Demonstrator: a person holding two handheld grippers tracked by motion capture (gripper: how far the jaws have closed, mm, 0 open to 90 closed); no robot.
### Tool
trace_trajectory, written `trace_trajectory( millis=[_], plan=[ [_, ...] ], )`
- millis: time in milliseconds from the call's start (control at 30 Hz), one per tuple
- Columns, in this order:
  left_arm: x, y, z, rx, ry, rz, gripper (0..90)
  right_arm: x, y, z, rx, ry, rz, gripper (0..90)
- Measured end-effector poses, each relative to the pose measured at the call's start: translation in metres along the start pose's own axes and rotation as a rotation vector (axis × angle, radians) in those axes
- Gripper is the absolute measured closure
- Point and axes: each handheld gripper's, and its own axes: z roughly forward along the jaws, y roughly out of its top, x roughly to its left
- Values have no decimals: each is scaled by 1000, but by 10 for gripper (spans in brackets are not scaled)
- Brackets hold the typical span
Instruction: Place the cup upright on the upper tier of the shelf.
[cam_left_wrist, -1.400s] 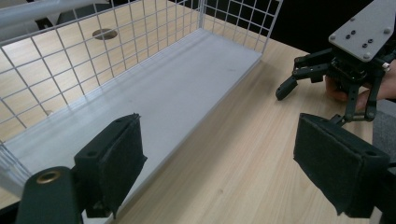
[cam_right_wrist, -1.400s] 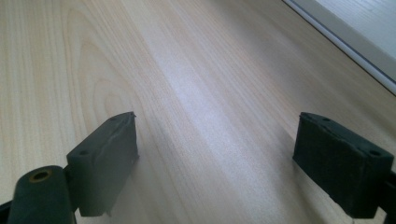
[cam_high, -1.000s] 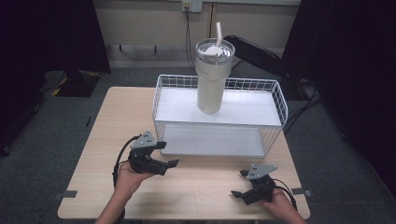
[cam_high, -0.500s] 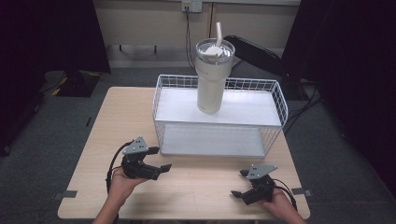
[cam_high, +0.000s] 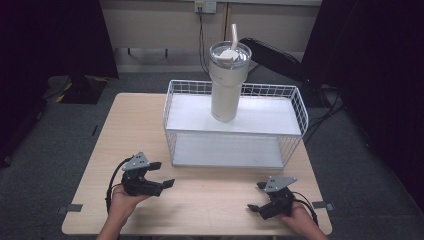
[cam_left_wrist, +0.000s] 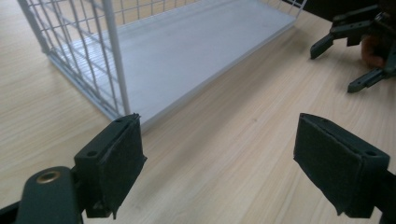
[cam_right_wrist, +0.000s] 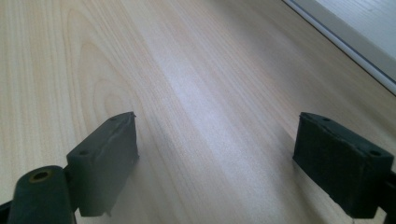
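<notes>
High view shows my left claw (cam_high: 159, 175) and right claw (cam_high: 256, 197) low on the counter (cam_high: 125, 125), both spread wide and holding nothing. Beyond them the wire rack (cam_high: 235, 125) stands mid-counter, its lower shelf bare. Farther back the tumbler (cam_high: 228, 82) stands upright on the top shelf. I judge nothing is in hand yet; next I must lift over the rack's rim. Counter beside the rack is free.

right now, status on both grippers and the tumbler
Left gripper open, empty, low over the table. Right gripper open, empty, near the front edge. Tumbler upright on the wire rack top shelf, untouched. Nothing between grippers and rack.
</notes>
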Motion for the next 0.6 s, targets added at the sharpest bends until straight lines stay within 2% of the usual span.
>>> trace_trajectory(
  millis=[600],
  plan=[
    [18,-23,-23,-5,47,-59,156,0,0,0,0,0,0,131]
  ],
)
